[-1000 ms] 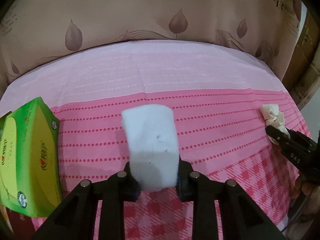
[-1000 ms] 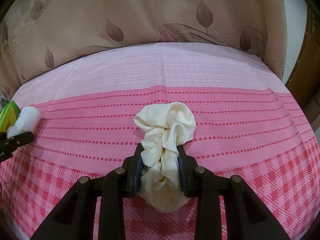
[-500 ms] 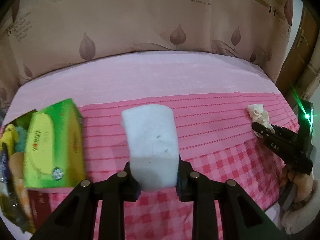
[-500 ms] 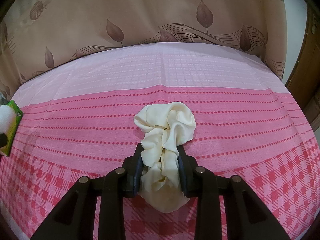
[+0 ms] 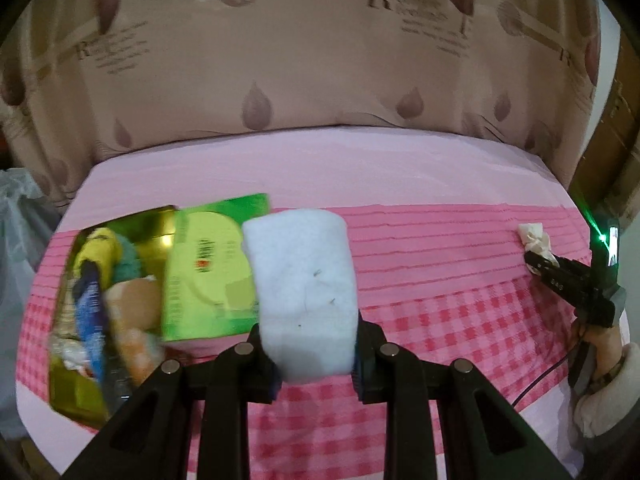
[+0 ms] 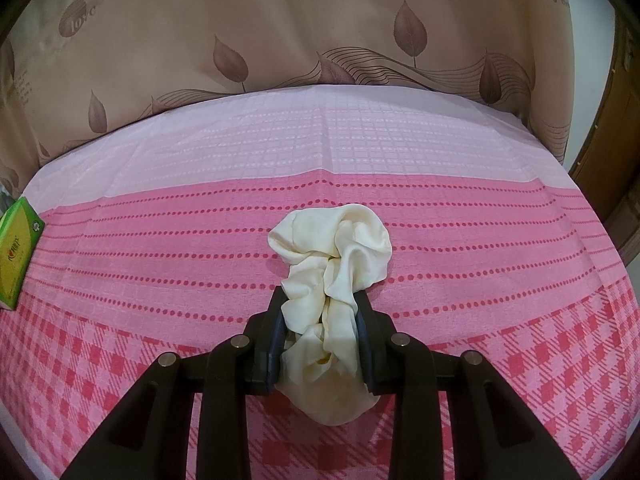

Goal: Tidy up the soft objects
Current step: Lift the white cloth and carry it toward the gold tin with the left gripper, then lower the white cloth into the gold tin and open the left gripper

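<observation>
Two soft things held, neither put away yet.

Near the worktop's (image 5: 400,184) left edge, a gold tin (image 5: 80,396) already holds several blurred items beside a green tissue box (image 5: 208,272). The left hand-held gripper (image 5: 316,344) clamps a white sponge block (image 5: 300,280) above the front edge; the right hand-held gripper (image 6: 320,332) pinches a cream scrunchie (image 6: 332,260) mid-worktop. Judging by this, both remain to be stowed.

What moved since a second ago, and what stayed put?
The left gripper, holding the white sponge, pulled up and back: the green box slid toward the middle and a gold tin of things came into view. The right gripper stayed still, gripping the cream scrunchie.
</observation>
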`<state>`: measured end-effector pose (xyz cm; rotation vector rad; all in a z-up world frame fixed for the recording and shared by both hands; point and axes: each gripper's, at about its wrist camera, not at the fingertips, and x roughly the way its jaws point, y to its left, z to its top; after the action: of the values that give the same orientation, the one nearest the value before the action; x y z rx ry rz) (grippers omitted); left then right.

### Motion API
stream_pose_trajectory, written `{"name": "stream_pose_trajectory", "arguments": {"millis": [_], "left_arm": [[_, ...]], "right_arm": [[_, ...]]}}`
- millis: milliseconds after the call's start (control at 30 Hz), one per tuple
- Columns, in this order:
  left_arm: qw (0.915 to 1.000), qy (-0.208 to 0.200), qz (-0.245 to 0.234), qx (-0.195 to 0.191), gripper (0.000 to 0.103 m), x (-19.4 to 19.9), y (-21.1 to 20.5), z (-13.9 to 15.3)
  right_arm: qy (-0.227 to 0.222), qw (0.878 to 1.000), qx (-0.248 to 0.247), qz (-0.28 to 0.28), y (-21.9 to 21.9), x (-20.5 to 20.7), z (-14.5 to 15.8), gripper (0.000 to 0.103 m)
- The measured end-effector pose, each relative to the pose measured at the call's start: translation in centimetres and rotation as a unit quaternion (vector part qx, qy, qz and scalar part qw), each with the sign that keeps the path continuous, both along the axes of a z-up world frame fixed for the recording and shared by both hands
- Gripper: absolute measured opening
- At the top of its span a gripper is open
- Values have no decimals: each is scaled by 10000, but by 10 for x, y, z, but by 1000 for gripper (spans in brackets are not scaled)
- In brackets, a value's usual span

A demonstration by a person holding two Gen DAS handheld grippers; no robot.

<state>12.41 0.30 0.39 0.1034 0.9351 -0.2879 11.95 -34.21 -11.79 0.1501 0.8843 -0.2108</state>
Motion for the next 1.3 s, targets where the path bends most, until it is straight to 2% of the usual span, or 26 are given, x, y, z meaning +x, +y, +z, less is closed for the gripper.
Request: {"name": "stream_pose_trajectory", "arguments": {"millis": [233,467,700,1133,1300], "left_arm": [[9990,-204,378,141,26,0,46,16],[9959,-238,825,273,26,7,93,18],[9925,-141,1153,390,26,20,126,9],[9893,101,1420,304,26,41,165,-12],[9873,239,1544,288,31,48,179,-25]], "right_arm": [[4,10000,-14,0,0,0,0,29],[6,10000,-22,-1,0,0,0,29],[8,10000,-38,7,1,0,0,29],[25,10000,-96,-2,1,-1,0,29],[36,9999,-130,2,2,-1,0,29]]}}
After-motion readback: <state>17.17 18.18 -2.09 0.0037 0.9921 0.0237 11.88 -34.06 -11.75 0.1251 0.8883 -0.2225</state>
